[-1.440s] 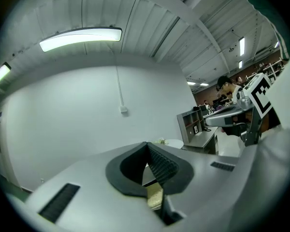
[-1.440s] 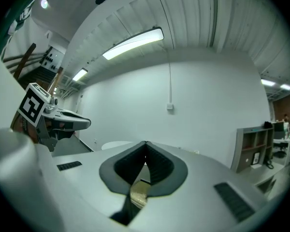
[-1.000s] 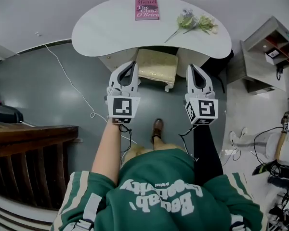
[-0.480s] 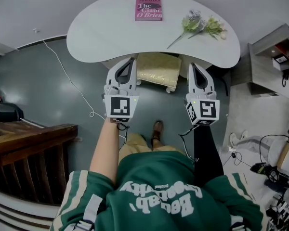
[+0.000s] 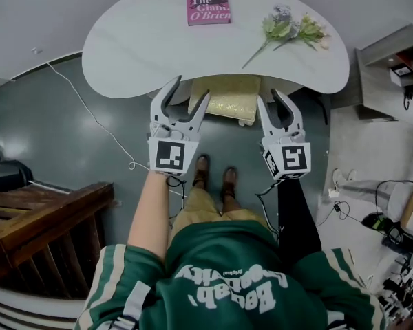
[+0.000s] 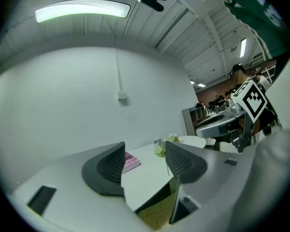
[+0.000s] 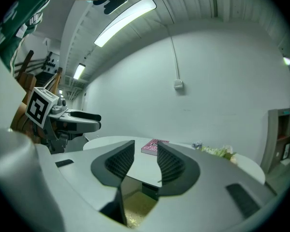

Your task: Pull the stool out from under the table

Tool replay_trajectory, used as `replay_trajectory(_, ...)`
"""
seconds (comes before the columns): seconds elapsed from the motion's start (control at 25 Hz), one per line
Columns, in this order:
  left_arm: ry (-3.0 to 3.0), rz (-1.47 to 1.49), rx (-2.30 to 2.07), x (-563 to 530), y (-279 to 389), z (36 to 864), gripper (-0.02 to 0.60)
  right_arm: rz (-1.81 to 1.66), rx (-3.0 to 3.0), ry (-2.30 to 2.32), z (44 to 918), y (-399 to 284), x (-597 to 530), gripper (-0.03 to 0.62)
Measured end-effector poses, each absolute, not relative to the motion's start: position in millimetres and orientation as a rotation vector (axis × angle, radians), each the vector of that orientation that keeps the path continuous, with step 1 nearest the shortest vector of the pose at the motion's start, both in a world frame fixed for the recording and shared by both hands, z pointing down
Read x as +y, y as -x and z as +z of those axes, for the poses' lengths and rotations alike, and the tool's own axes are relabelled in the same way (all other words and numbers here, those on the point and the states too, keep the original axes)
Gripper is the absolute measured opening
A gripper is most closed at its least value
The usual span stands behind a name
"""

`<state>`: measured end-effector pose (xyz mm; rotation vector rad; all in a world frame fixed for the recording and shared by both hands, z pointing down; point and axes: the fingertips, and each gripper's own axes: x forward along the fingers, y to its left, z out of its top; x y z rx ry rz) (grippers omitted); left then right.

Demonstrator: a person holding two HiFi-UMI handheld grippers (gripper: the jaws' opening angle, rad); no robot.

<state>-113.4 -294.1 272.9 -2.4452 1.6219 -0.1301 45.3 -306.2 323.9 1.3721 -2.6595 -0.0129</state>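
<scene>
- Head view, left side: the left gripper (image 5: 191, 91) is held in front of the near edge of the white kidney-shaped table (image 5: 138, 47). Its jaws are opening and stand wide. Nothing is gripped; in the left gripper view only the table edge and the stool are seen beyond them.
- Centre: the square stool with a gold-yellow padded seat and pale legs (image 5: 227, 96) is found on the grey floor, its far part tucked under the table and its near edge exposed between the two grippers.
- Handling, as judged: the padding is expected to yield and slip under the pads, while the frame beneath should be stiff. Moderate weight is assumed, so it would be dragged rather than lifted.
- Hold, as judged: the near seat rim or the rail under it, one gripper at each near corner, is recommended, for a straight pull.
- Right side: the right gripper (image 5: 270, 100) is held just beside the stool's right corner. Its jaws are opening, narrower than the left pair, and are empty.
</scene>
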Motion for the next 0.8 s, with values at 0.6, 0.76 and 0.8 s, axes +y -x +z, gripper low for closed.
replay_trajectory(0.6,2.563,-0.221,1.475,-340.3,143.4,390.0,0.27,0.07,-2.45,-1.475,449.5,-31.4,-321.9,0.279)
replay_trajectory(0.76,2.591,-0.235,1.485,-340.2,140.3,437.1,0.27,0.084,-2.412,-1.5,494.3,-39.5,-321.1,0.285)
replay_trajectory(0.8,2.595,-0.229,1.486,-340.0,140.7,449.2,0.27,0.09,-2.4,-1.509,507.1,-42.2,-320.6,0.285)
